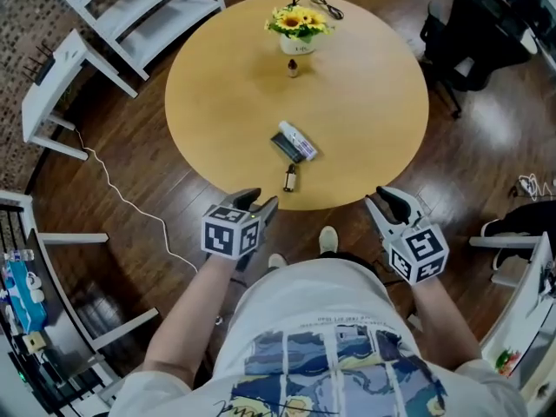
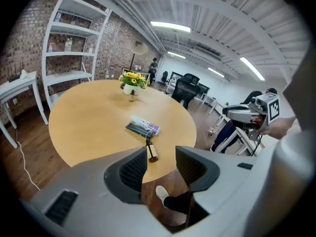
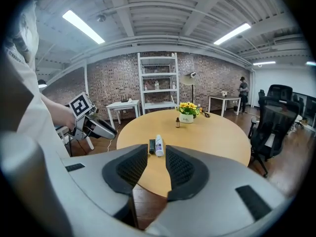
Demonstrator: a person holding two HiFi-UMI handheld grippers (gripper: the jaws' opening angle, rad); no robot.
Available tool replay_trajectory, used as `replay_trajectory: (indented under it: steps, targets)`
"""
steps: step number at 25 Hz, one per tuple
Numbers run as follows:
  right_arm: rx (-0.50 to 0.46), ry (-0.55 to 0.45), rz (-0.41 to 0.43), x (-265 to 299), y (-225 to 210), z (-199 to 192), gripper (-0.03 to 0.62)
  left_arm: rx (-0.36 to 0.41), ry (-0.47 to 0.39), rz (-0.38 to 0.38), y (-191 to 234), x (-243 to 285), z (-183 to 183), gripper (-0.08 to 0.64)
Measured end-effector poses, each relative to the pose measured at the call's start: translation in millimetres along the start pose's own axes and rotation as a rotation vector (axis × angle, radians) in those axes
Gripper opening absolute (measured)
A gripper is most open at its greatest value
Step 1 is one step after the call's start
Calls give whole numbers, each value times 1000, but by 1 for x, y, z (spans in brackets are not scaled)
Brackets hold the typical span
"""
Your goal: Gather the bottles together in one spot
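On the round wooden table (image 1: pixel 365 102), a white bottle (image 1: pixel 298 140) lies beside a dark tube (image 1: pixel 284 148) near the front edge. Just in front of them a small amber bottle (image 1: pixel 290 178) lies on its side. Another small brown bottle (image 1: pixel 293 67) stands upright by the sunflower pot (image 1: pixel 299 26) at the far side. My left gripper (image 1: pixel 259 203) hovers off the table's near edge, open and empty, close to the amber bottle (image 2: pixel 151 152). Further right, also off the edge, my right gripper (image 1: pixel 389 201) is open with nothing between its fingers. It faces the white bottle (image 3: pixel 159 145).
White shelving (image 1: pixel 148 7) stands at the far left, with a white side table (image 1: pixel 52 85) beside it. A black office chair (image 1: pixel 469 33) is at the far right. A white cable (image 1: pixel 122 198) trails over the dark wood floor. The person's shoes (image 1: pixel 327 239) are under the table's near edge.
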State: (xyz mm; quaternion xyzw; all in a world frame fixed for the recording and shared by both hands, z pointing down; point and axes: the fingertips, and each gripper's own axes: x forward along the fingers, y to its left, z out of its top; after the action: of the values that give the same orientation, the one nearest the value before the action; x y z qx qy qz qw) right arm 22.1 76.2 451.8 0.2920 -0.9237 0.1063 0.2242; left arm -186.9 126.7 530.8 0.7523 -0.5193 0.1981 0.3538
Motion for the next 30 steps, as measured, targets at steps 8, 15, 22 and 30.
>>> replay_trajectory:
  steps: [8, 15, 22, 30]
  targets:
    - [30, 29, 58, 4, -38, -12, 115, 6, 283, 45, 10, 102, -23, 192]
    - [39, 45, 97, 3, -74, -23, 115, 31, 502, 134, 29, 151, -49, 192]
    - [38, 51, 161, 12, -102, -29, 115, -50, 461, 130, 23, 154, -45, 144]
    - [156, -11, 335, 38, -98, -2, 164, -212, 30, -51, -57, 128, 48, 144]
